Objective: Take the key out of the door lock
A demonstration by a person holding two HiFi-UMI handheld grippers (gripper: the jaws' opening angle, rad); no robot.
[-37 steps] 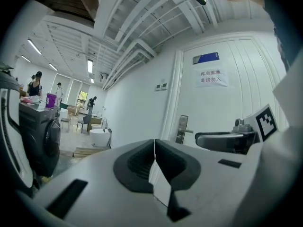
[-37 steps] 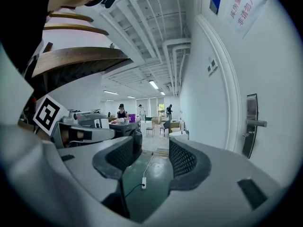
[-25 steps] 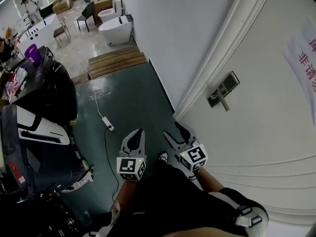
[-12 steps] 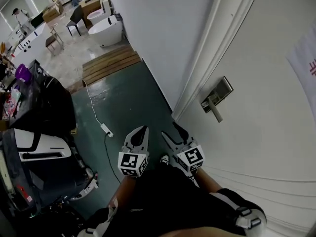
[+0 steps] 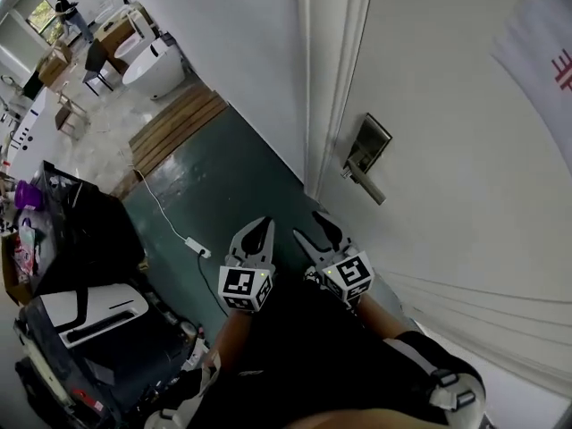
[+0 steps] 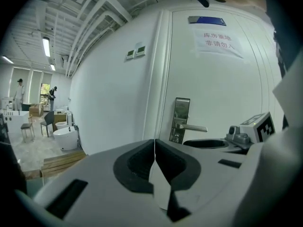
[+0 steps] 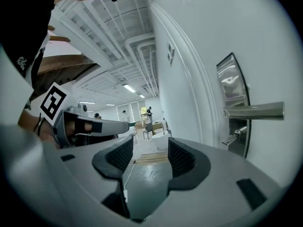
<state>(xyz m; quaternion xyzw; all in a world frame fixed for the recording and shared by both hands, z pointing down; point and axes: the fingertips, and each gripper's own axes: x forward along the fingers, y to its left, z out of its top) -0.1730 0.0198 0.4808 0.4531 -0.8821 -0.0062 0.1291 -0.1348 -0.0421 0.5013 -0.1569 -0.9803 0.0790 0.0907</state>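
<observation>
A white door (image 5: 465, 177) fills the right half of the head view, shut against its frame, with a white wall (image 5: 241, 52) at upper centre. A dark green floor (image 5: 214, 195) runs from the centre towards the lower left. At the upper left a wooden platform (image 5: 174, 128) lies at the floor's far edge, and a white tub (image 5: 154, 65) stands beyond it. A paper sheet (image 5: 550, 52) with red print is stuck to the door at the upper right edge. A white cord (image 5: 198, 248) with a power strip trails across the floor left of centre.

The left gripper (image 5: 254, 239) and right gripper (image 5: 315, 232) sit side by side just below centre, both pointing up the frame. In the left gripper view the left fingers are pressed together with nothing between them. In the right gripper view the right fingers are spread, and only floor shows in the gap.

The metal lock (image 5: 366, 146) is mounted near the door's edge, right of centre and above the right gripper. Its handle (image 5: 366, 189) juts from the plate. The key (image 7: 234, 137) sticks out of the lock just under the handle, at the right of the right gripper view, apart from both grippers.
</observation>
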